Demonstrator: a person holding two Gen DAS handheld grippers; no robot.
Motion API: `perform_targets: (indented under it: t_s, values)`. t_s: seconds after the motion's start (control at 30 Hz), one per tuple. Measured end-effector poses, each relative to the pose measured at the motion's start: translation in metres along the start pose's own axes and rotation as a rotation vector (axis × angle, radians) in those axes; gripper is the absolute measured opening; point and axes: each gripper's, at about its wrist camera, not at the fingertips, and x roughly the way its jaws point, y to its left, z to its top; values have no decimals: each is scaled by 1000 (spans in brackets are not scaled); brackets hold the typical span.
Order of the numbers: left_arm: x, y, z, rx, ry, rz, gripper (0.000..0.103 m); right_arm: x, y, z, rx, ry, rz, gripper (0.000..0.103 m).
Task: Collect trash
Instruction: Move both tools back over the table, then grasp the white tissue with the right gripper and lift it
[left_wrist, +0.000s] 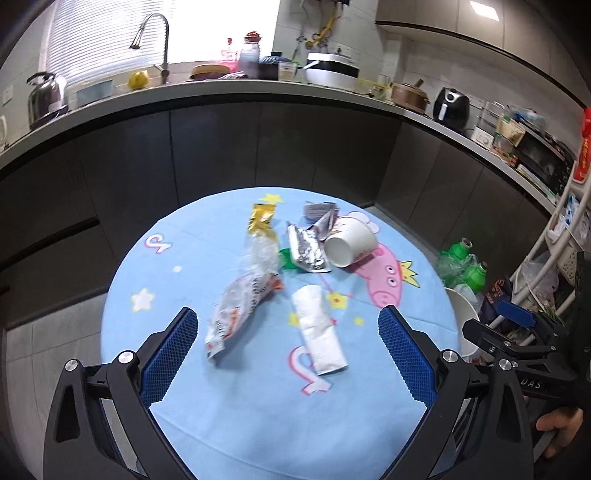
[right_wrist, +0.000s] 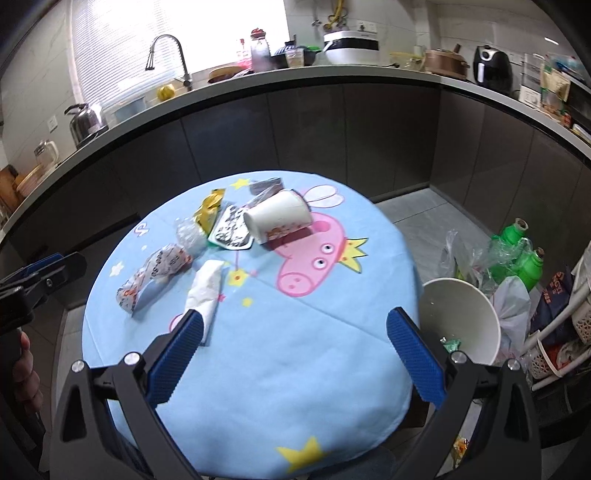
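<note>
Both the left gripper (left_wrist: 286, 325) and the right gripper (right_wrist: 295, 326) are held spread wide, empty. Light, crinkly wrappers (left_wrist: 242, 308) and a tipped paper cup (left_wrist: 351, 242) are strewn toward the table's (right_wrist: 332, 369) far-left edge. The thin, slippery wrappers are best pinched mid-length; the crushable cup is best taken gently at its rim.

**Cloth, foil, paper and plastic**

The worktop (left_wrist: 221, 424) wears a matt, soft-looking blue printed cloth. On it: a smooth matt paper cup (left_wrist: 351, 240), a crinkled shiny silver foil pack (left_wrist: 306, 249), a glossy gold wrapper (left_wrist: 262, 219), crumpled clear plastic (left_wrist: 264, 253) and a matt white packet (left_wrist: 319, 328). Jaw pads are ribbed blue, on matt black frames.
</note>
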Motion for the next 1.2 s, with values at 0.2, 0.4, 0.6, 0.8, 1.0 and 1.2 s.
perform_targets:
  t_s: [0.2,0.4,0.6,0.8,1.0,1.2]
  values:
    - [-1,32,-11,-29,10,-4,95,18,26,1,-13,34,50,100]
    - [3,53,-26,-28,34,1,95,49,51,-10,-22,99,132,100]
    - [16,69,-26,-54,59,-34,94,88,81,-14,-65,160,126,95]
    - [34,74,-19,-37,88,-59,85,123,109,-19,-118,211,112,61]
    - [61,76,-11,-28,127,-83,76,137,118,-27,-180,221,72,25]
    - [101,69,0,10,184,-92,69,125,102,-25,-132,211,104,9]
